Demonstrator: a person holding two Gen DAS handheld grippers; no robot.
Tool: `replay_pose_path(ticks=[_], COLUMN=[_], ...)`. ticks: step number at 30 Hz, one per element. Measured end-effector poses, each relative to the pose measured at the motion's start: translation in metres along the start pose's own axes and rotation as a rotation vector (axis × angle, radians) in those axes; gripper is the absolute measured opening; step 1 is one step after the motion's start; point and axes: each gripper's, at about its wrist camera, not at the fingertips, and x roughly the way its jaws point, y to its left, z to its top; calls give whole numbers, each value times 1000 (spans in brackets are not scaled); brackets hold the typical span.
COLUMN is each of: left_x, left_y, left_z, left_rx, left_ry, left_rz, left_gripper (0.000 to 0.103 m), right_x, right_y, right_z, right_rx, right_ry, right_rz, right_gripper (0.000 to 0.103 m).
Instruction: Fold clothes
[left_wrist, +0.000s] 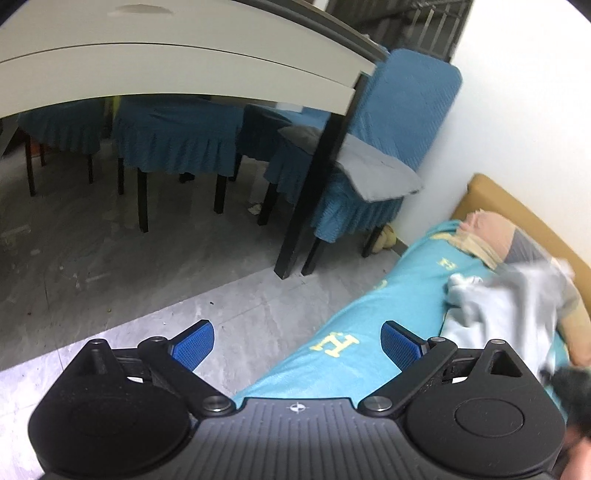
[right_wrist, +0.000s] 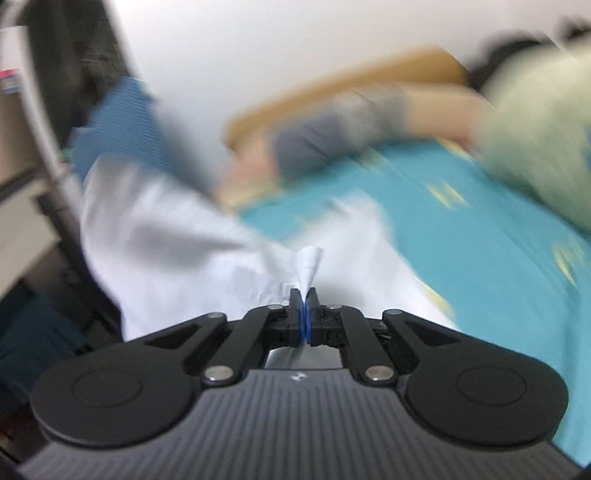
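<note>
My right gripper (right_wrist: 304, 295) is shut on a fold of a white garment (right_wrist: 177, 251), which hangs and spreads to the left over the teal bed cover (right_wrist: 480, 236). The right wrist view is blurred by motion. In the left wrist view the white garment (left_wrist: 506, 299) is lifted above the teal bed cover (left_wrist: 369, 332) at the right. My left gripper (left_wrist: 297, 343) is open and empty, over the bed's edge, left of the garment. More clothes, pink and grey (left_wrist: 491, 229), lie piled at the far end of the bed.
A white table (left_wrist: 166, 66) with black legs (left_wrist: 314, 184) stands left of the bed, with blue-covered chairs (left_wrist: 388, 147) around it. Grey tiled floor (left_wrist: 129, 277) lies between. A pale green heap (right_wrist: 539, 140) sits at the bed's right. The white wall (left_wrist: 517, 110) runs behind the bed.
</note>
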Motion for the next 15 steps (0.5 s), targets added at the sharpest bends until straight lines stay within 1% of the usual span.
replay_pose_path(ticks=[1,3,4,5,7,8,9,10,12,14,15], left_x=[-1,-2,-3,-3,-5,-3,-2,0,2,7,10], left_y=[-3,-9,-13,-16,-21,-23,-25,-27,-31,-34,-35], left_z=[-2,-5,-7,-8,-11,-12,-12,-13,-16,-17,-18], left_rx=[11,32,42,53,69,70,74,78,87,97,102], left_ry=[1,2,3,4,5,8,12,17,25,36,42], left_rz=[-2,-6,-8,-11,-13,-12,-12,-12,-12,-10,-9], left_gripper=[98,98,98,98,98,98,98,98,98,98,98], right_x=[0,-5,-8,-11,-14,-11,-20,-22,-22,-5,12], right_y=[-18,-39,-45,-48,-48,-43,-42,-38,-30,-23,-19], right_z=[-6,-11,-12,-11,-8,-10,-10,-3,9,21,25], right_rx=[29,52,41,20,-25,-41,-54,-67,-97,-123,-151], right_ry=[30,68,87,106,126,116,93,60,8,30,56], right_rz=[-27,-34,-16,6,52,82,111,134,166,159,152], right_gripper=[6,7,7,9,25,48,70,75,75,75,72])
